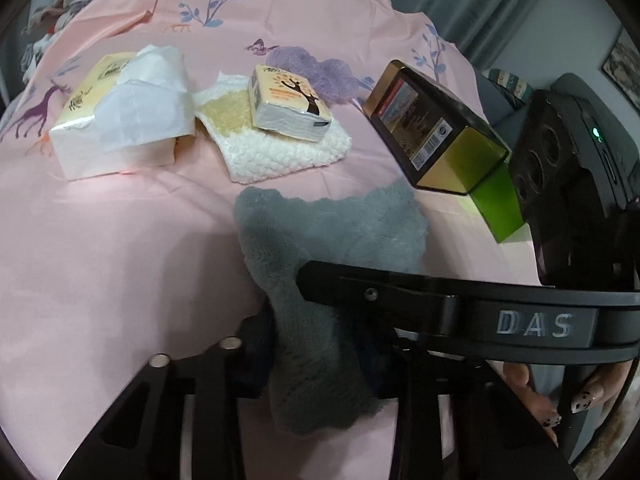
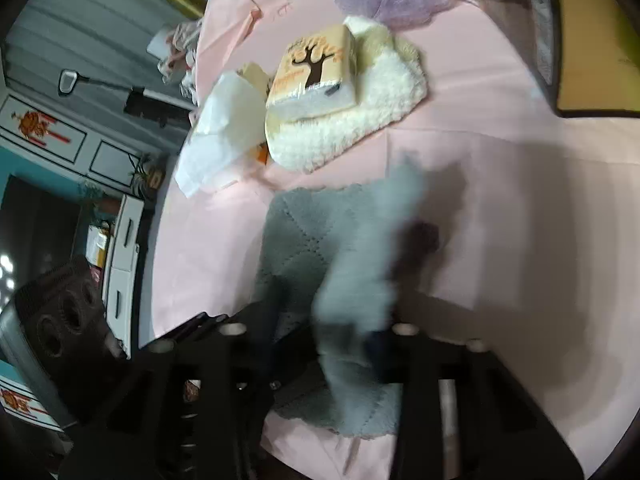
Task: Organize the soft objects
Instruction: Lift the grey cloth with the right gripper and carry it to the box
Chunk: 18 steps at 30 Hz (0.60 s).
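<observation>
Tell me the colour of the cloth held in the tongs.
Grey cloth, with a stitched diamond pattern; colour clearest in the left wrist view.

Left tongs (image 1: 320, 344) pinched, right tongs (image 2: 324, 344) pinched (both angled down)

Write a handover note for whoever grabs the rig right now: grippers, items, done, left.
Left gripper: shut on the grey cloth.
Right gripper: shut on the same cloth, a fold raised between its fingers.
Small tissue pack sits on the white fluffy cloth; open tissue pack beside it; gold box on the pink sheet.
Done: cloth gripped by both.
Left: fold it, place it with the others.
</observation>
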Each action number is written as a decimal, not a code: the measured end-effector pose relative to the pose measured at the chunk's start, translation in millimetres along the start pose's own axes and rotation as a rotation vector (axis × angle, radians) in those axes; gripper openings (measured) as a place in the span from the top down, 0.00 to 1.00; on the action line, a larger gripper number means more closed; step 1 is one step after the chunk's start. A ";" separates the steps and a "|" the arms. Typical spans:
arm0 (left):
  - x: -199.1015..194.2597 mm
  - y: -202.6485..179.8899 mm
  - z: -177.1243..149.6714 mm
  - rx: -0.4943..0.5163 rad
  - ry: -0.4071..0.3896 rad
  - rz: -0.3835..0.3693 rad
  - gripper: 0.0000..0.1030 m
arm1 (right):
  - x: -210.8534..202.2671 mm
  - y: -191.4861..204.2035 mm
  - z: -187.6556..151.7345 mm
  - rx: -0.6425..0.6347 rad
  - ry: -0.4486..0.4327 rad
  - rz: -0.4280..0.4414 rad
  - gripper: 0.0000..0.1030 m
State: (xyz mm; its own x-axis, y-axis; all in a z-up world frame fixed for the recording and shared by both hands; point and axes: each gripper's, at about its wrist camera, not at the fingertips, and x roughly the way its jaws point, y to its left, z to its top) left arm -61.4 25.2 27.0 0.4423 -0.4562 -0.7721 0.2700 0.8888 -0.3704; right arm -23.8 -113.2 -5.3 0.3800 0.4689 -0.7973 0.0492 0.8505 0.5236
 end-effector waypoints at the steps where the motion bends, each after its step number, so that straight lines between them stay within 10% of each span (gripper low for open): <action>1: -0.8 -0.6 -0.1 0.006 -0.006 0.008 0.71 | -0.1 0.2 -0.5 -0.003 -0.004 0.006 0.72; 18: -61.2 -61.8 42.8 0.099 -0.230 0.021 0.74 | -93.6 41.2 23.0 -0.139 -0.220 0.046 0.74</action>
State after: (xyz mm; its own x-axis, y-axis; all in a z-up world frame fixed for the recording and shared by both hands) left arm -68.5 -3.8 119.3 0.6287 -0.4455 -0.6373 0.3357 0.8948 -0.2943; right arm -36.2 -127.5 97.8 0.5712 0.4577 -0.6813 -0.0940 0.8611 0.4997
